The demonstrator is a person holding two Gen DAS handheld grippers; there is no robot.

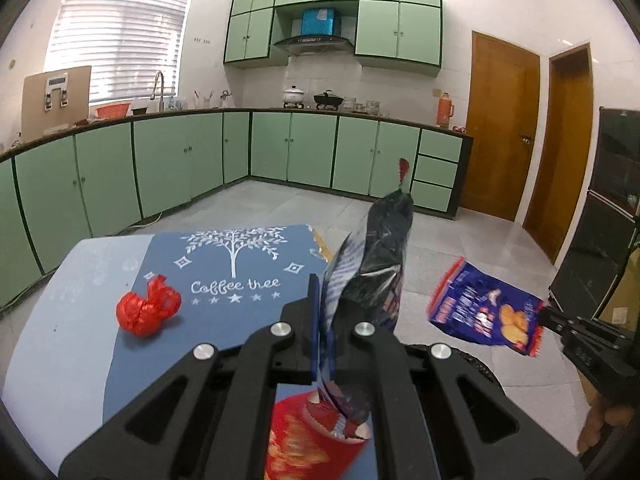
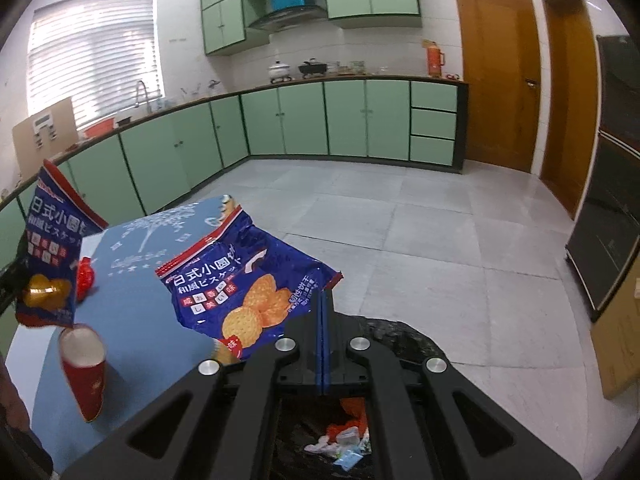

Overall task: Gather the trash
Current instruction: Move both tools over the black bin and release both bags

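Note:
My left gripper point(image 1: 325, 300) is shut on the edge of a blue biscuit bag point(image 1: 384, 240) that sticks up edge-on; the same bag point(image 2: 52, 248) hangs at the left of the right wrist view. My right gripper point(image 2: 323, 300) is shut on a corner of a second blue biscuit bag point(image 2: 248, 280), held over the table's edge. A red paper cup point(image 2: 86, 368) stands blurred on the table below the left gripper. Farther back on the cloth lies a crumpled red wrapper point(image 1: 148, 308). Under the right gripper is a black-lined bin point(image 2: 400, 336) with several scraps inside.
The round table point(image 1: 72, 280) carries a blue "Coffee tree" cloth point(image 1: 240, 264). Green kitchen cabinets point(image 1: 168, 160) run along the far walls, wooden doors point(image 1: 500, 120) stand at the right, and a dark cabinet point(image 2: 608, 200) is at the far right. Grey floor tiles point(image 2: 420, 220) lie between.

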